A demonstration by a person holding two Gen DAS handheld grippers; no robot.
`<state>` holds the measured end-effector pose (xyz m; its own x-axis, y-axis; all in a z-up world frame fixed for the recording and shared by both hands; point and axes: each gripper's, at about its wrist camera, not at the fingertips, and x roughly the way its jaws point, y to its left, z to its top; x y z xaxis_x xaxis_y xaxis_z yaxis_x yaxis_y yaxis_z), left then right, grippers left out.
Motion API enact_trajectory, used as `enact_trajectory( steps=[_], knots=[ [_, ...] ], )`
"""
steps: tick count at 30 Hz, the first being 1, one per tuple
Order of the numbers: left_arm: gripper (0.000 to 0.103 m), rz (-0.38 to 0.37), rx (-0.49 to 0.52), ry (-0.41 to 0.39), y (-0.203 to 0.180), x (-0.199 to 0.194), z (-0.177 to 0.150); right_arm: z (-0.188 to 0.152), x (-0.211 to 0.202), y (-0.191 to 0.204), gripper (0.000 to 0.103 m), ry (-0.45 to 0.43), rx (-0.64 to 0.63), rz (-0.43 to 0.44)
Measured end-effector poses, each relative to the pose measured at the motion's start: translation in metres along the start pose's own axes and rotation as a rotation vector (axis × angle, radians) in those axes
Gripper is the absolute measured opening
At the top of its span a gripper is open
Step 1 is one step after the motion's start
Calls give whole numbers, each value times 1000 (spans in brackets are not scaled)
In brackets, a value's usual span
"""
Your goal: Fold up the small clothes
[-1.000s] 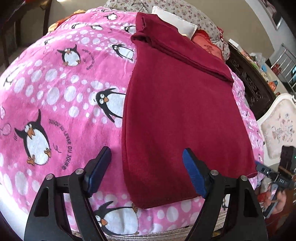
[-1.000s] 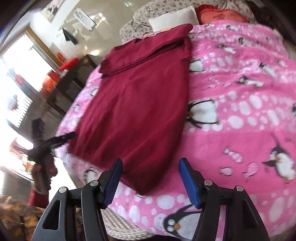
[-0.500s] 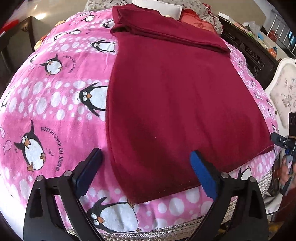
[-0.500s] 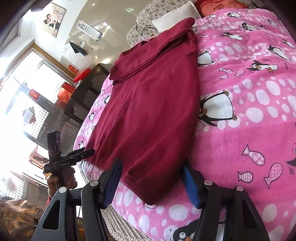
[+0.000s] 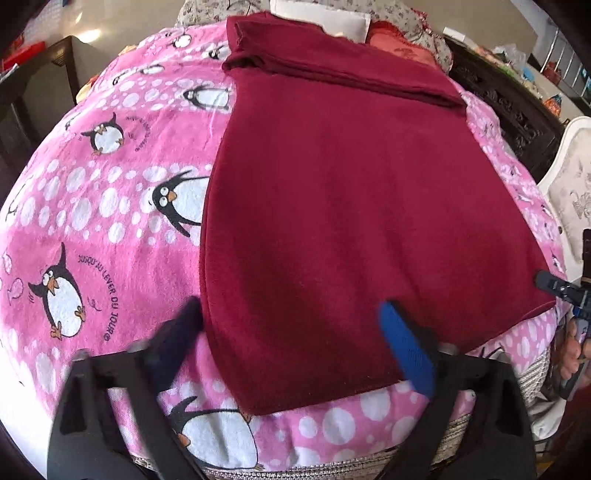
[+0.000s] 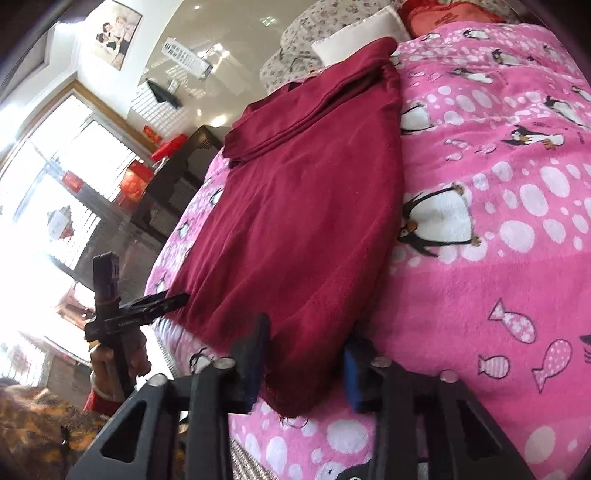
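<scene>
A dark red garment (image 5: 351,206) lies flat on the pink penguin blanket (image 5: 92,206), its far end folded over. It also shows in the right wrist view (image 6: 306,221). My left gripper (image 5: 295,339) is open, its jaws astride the garment's near left corner at the hem. My right gripper (image 6: 306,358) is open, its jaws either side of the near right corner, close to the cloth. The left gripper shows in the right wrist view (image 6: 155,306) and the right gripper in the left wrist view (image 5: 554,288).
Pillows (image 5: 325,18) lie at the far end of the bed. Dark wooden furniture (image 5: 509,107) and a white upholstered chair (image 5: 572,184) stand to the right. A dark table (image 6: 173,173) and bright windows are on the other side. The bed's near edge (image 5: 295,465) is just below the grippers.
Both grippers have moved forward and down to the garment's near hem corners. The right gripper's jaws have narrowed around its corner.
</scene>
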<state>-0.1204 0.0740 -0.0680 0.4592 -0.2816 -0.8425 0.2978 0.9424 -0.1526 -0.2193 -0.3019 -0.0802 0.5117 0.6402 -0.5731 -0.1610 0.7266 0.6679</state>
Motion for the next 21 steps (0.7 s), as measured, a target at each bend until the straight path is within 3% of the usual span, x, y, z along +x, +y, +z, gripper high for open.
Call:
enact_trajectory(
  steps=[1,2,4,7,10,15,21],
  knots=[
    [57,-11,4,-2,1,-3,-1,-1,1,-1,16,11,3,34],
    [45,-33,-1,0,2,-4,-1,-1,3,0,14,26,11,86],
    [28,-104,-31,16,11,-5,-3,-1,5,2,13,31,17,137],
    [15,-156,-63,40,20,-4,2,6,7,5,12,21,20,192],
    [12,-201,-89,40,30,-13,11,23,1,16,11,-10,-20,236],
    [12,-224,-75,-20,36,-35,41,67,-14,36,11,-94,-113,233],
    [12,-235,-31,-149,40,-56,123,150,-10,45,11,-191,-177,179]
  ],
)
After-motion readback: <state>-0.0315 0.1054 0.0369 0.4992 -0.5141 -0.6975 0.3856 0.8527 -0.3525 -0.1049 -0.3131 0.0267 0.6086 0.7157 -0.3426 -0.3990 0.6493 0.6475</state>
